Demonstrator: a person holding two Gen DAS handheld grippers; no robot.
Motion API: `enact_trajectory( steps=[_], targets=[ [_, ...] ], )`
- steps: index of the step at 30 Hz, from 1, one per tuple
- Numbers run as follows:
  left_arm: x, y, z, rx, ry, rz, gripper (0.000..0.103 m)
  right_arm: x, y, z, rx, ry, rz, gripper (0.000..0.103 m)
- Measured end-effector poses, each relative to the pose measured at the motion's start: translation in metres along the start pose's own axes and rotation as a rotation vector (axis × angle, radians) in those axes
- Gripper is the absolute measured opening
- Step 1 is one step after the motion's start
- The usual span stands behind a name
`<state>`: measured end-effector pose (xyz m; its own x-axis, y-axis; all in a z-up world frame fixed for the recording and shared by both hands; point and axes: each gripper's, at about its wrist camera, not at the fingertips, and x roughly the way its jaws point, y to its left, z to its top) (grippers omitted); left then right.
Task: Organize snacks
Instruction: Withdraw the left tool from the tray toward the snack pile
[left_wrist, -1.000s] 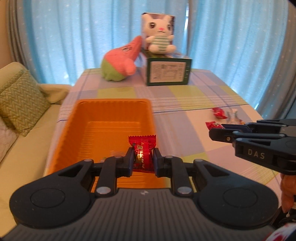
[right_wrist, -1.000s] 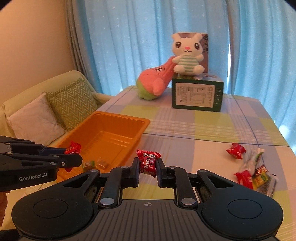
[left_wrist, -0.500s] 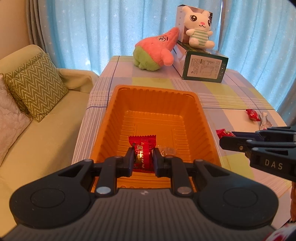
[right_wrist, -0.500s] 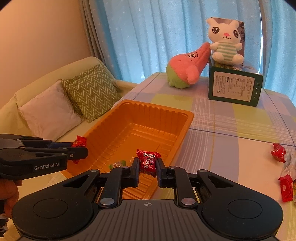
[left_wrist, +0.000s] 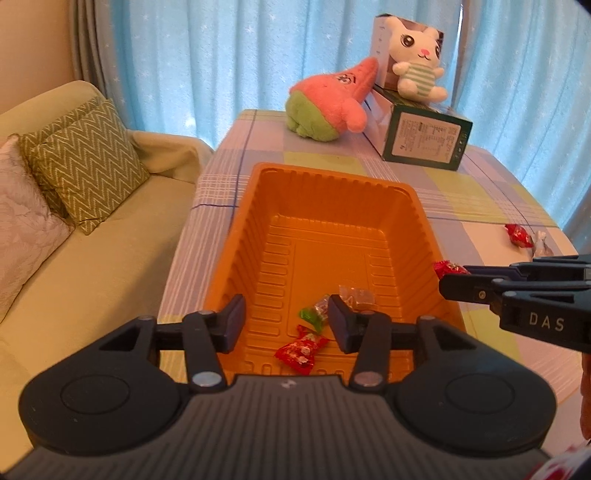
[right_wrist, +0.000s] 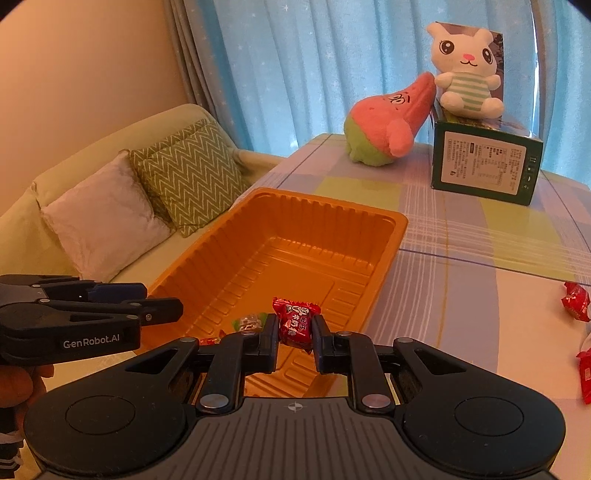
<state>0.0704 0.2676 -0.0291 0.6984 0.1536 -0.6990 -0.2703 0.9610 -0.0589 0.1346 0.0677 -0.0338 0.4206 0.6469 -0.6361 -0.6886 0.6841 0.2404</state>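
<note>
An orange tray (left_wrist: 332, 177) sits on the checked table, at its left edge. My left gripper (left_wrist: 286, 325) hangs over the tray's near end with its jaws opening and nothing between them. Below it a red candy (left_wrist: 301, 349) lies on the tray floor, near a green candy (left_wrist: 314, 312) and a clear-wrapped one (left_wrist: 356, 295). My right gripper (right_wrist: 295, 339) is shut on another red candy (right_wrist: 295, 325) above the tray (right_wrist: 325, 201). In the left wrist view the right gripper (left_wrist: 454, 280) reaches in from the right. In the right wrist view the left gripper (right_wrist: 162, 299) shows at the left.
Loose candies (right_wrist: 576, 301) lie on the table to the right of the tray. A pink and green plush (left_wrist: 328, 110), a green box (left_wrist: 424, 142) and a white rabbit plush (left_wrist: 417, 70) stand at the far end. A sofa with cushions (left_wrist: 85, 162) runs along the left.
My left gripper has opened and its red candy has dropped onto the tray floor. Both grippers moved left over the tray early in the second, then held still.
</note>
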Motion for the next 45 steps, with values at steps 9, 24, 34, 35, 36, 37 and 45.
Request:
enact_trajectory(
  steps=[9,24,34,35,36,37,45],
  targets=[
    [-0.022,0.009,-0.003,-0.034,-0.055,0.053,0.066,-0.017,-0.003,-0.005,0.006,-0.042,0.027,0.068],
    [-0.062,-0.051,-0.011,0.024,-0.093,-0.011,0.075,-0.121,-0.072,-0.047,0.226,-0.073,-0.175,0.068],
    [-0.076,-0.125,-0.013,0.059,-0.075,-0.158,0.08,-0.19,-0.114,-0.072,0.321,-0.126,-0.296,0.068],
    [-0.076,-0.132,-0.012,0.062,-0.073,-0.168,0.081,-0.197,-0.12,-0.074,0.332,-0.132,-0.311,0.068],
    [-0.075,-0.139,-0.012,0.067,-0.071,-0.177,0.082,-0.202,-0.125,-0.076,0.34,-0.136,-0.324,0.068],
    [-0.075,-0.146,-0.011,0.075,-0.069,-0.186,0.082,-0.209,-0.13,-0.079,0.349,-0.142,-0.34,0.068],
    [-0.069,-0.194,-0.008,0.121,-0.054,-0.247,0.083,-0.243,-0.161,-0.093,0.413,-0.165,-0.415,0.068]
  ],
)
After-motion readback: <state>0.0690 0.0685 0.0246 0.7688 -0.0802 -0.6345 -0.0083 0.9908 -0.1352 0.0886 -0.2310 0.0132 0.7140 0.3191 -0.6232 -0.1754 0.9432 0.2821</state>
